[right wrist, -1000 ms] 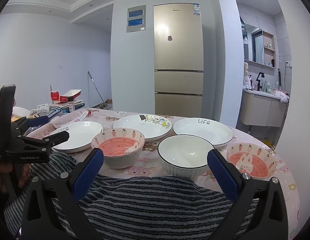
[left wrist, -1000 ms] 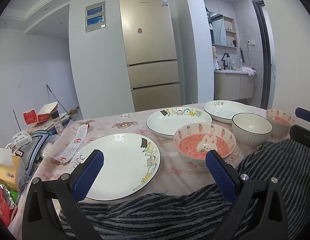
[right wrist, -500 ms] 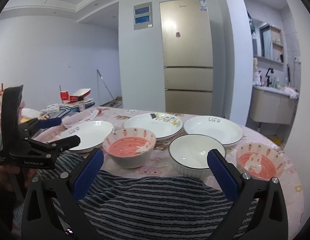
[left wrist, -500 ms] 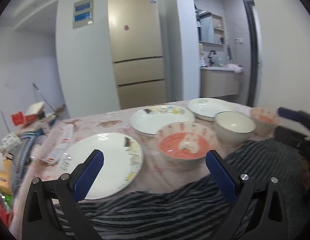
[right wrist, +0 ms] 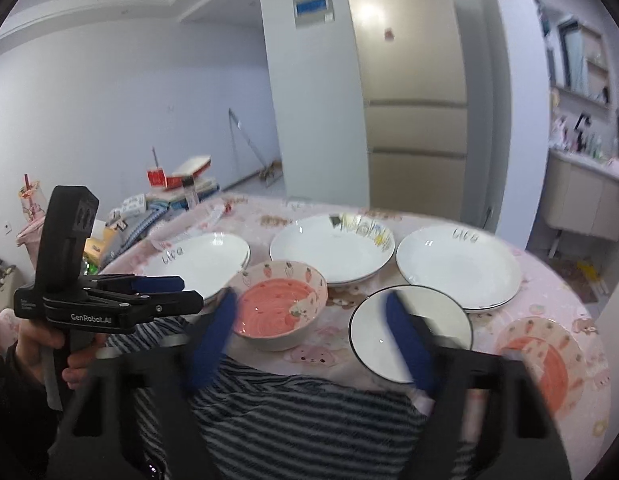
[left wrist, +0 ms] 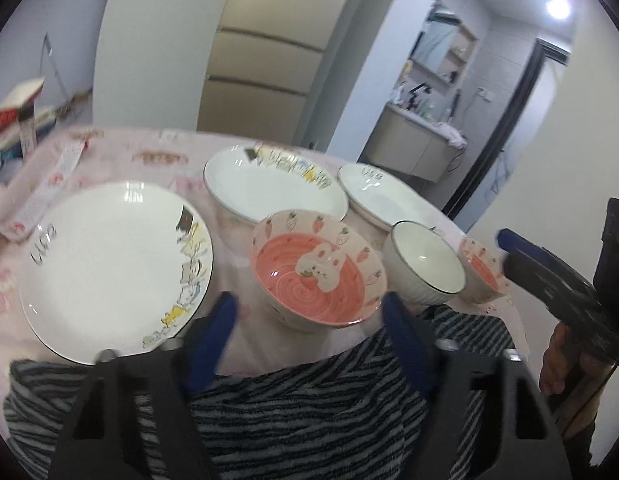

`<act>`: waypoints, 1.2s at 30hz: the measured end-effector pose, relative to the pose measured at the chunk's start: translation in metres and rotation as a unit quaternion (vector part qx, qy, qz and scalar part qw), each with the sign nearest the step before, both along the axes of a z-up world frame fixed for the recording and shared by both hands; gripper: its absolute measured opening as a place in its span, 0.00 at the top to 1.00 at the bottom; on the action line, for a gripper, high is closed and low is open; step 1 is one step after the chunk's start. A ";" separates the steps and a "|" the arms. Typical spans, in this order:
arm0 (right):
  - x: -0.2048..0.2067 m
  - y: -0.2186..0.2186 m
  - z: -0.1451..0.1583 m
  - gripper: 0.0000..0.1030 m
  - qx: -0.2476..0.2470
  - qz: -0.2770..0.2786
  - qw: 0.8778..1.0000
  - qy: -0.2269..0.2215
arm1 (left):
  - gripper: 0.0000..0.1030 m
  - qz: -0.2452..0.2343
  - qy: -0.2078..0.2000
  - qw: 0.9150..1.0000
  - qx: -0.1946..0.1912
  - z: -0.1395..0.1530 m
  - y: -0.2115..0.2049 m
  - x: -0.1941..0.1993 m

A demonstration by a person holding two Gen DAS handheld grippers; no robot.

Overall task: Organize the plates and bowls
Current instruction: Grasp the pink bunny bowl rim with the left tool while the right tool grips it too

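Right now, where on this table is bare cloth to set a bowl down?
Bare cloth lies behind the left plate, toward the leaflet, and at the far edge behind the cartoon plate. The front row is crowded: carrot bowl, white bowl, small carrot bowl.

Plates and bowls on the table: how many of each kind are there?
White plates: 3
Pink bowls: 2
White bowl: 1
Total: 6 dishes

White walls, beige fridge (right wrist: pixel 413 92); lit bathroom vanity (left wrist: pixel 417 148)
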State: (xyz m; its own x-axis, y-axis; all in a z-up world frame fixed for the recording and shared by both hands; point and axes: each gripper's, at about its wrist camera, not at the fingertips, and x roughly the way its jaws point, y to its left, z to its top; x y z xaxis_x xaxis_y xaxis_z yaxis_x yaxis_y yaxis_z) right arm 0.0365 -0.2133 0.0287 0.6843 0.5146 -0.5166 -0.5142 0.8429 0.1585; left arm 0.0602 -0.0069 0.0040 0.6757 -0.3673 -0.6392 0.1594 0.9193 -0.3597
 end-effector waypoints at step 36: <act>0.101 0.087 -0.077 0.91 -0.141 -0.015 0.985 0.099 | 0.84 0.056 0.093 0.994 -0.018 -0.059 0.009 0.076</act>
State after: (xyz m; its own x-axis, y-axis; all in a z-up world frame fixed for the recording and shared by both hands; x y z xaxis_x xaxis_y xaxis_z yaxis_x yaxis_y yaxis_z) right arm 0.1377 -0.1265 -0.0485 0.5685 0.3128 -0.7609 -0.4713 0.8819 0.0105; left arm 0.1363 0.0024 -0.0549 0.5856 -0.3207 -0.7445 -0.0155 0.9138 -0.4058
